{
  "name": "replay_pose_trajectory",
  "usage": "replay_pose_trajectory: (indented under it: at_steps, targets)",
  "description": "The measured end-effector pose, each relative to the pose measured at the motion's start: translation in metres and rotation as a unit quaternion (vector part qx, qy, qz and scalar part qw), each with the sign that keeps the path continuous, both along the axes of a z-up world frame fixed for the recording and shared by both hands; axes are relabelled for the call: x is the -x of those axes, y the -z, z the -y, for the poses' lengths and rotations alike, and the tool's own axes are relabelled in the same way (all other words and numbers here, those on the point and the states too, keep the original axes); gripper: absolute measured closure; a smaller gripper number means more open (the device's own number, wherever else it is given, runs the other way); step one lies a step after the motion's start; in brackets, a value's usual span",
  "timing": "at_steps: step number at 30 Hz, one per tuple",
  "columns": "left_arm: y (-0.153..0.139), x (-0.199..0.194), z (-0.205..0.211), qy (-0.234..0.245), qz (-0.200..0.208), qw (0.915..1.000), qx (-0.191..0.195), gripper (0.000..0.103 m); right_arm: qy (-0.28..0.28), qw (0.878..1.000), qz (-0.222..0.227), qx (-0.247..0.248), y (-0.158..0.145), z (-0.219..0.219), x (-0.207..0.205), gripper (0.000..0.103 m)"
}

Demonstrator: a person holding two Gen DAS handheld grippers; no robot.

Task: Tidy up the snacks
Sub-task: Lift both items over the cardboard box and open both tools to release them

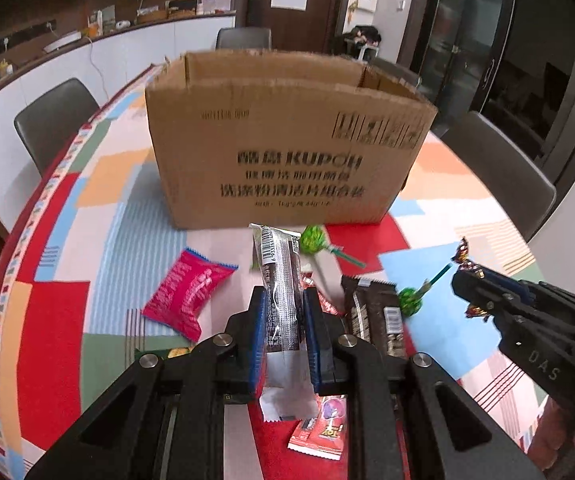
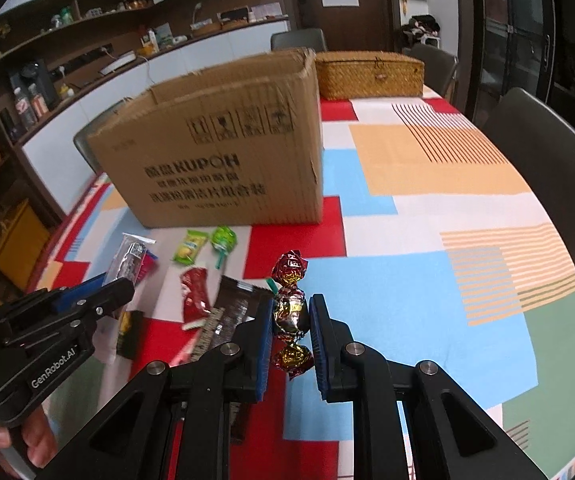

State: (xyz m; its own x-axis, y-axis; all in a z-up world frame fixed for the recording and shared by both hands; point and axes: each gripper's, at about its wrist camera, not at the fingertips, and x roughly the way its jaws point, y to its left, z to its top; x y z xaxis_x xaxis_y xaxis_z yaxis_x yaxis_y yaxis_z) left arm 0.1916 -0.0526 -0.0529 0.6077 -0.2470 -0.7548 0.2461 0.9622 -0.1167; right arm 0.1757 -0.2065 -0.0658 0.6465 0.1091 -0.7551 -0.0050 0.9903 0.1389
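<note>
My left gripper (image 1: 283, 296) is shut on a long clear-wrapped dark biscuit pack (image 1: 277, 256) and holds it above the table, pointing at the open cardboard box (image 1: 287, 140). The right wrist view shows that gripper (image 2: 119, 284) at the left with the pack (image 2: 131, 252). My right gripper (image 2: 290, 304) is shut on a red and gold foil candy (image 2: 289, 268), lifted off the cloth in front of the box (image 2: 215, 168). It also shows at the right of the left wrist view (image 1: 471, 284), with the candy (image 1: 463, 256) in it.
Loose snacks lie on the patterned tablecloth: a pink packet (image 1: 187, 296), two green lollipops (image 1: 313, 238) (image 1: 411, 300), a brown packet (image 1: 371, 312) and a red packet (image 1: 323, 436). A wicker basket (image 2: 369, 74) stands behind the box. Dark chairs (image 2: 543, 152) ring the table.
</note>
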Motion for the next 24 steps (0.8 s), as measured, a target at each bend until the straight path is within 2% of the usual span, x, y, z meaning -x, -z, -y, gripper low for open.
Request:
replay_pose_trajectory:
  at_steps: [10, 24]
  targets:
    - [-0.039, 0.003, 0.0, 0.011, 0.048, 0.9987, 0.01, 0.084, -0.017, 0.999, 0.04, -0.01, -0.029, -0.007, 0.001, 0.084]
    - [-0.087, -0.026, -0.001, 0.012, 0.105, 0.9943, 0.01, 0.084, -0.048, 0.995, 0.092, -0.004, -0.074, -0.019, -0.028, 0.084]
